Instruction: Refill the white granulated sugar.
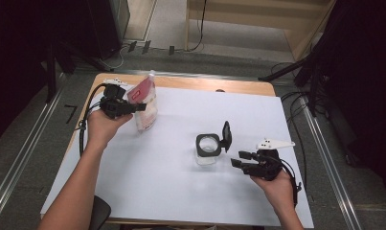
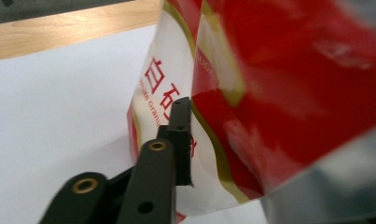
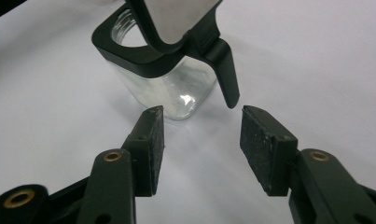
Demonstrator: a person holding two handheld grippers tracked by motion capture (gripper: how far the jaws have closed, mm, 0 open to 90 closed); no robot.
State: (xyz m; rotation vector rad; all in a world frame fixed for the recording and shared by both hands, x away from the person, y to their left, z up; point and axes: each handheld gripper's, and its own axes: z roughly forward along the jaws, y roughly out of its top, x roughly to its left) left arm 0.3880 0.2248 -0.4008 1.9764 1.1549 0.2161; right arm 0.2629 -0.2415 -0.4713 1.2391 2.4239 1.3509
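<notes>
Two grippers on show: upper left of the high view, the left gripper (image 1: 133, 107) clamps the red-and-white sugar pouch (image 1: 145, 103), while lower right, the right gripper (image 1: 239, 159) waits, jaws apart, beside the open-lidded glass jar (image 1: 208, 149).

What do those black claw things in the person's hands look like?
Each one is a black tool. The right gripper has two straight jaws with flat, rough dark pads, brass-coloured rivets at the joints and a pale three-cornered plate on top. The left gripper trails a black cable. The forearms are bare, no sleeves showing.
</notes>
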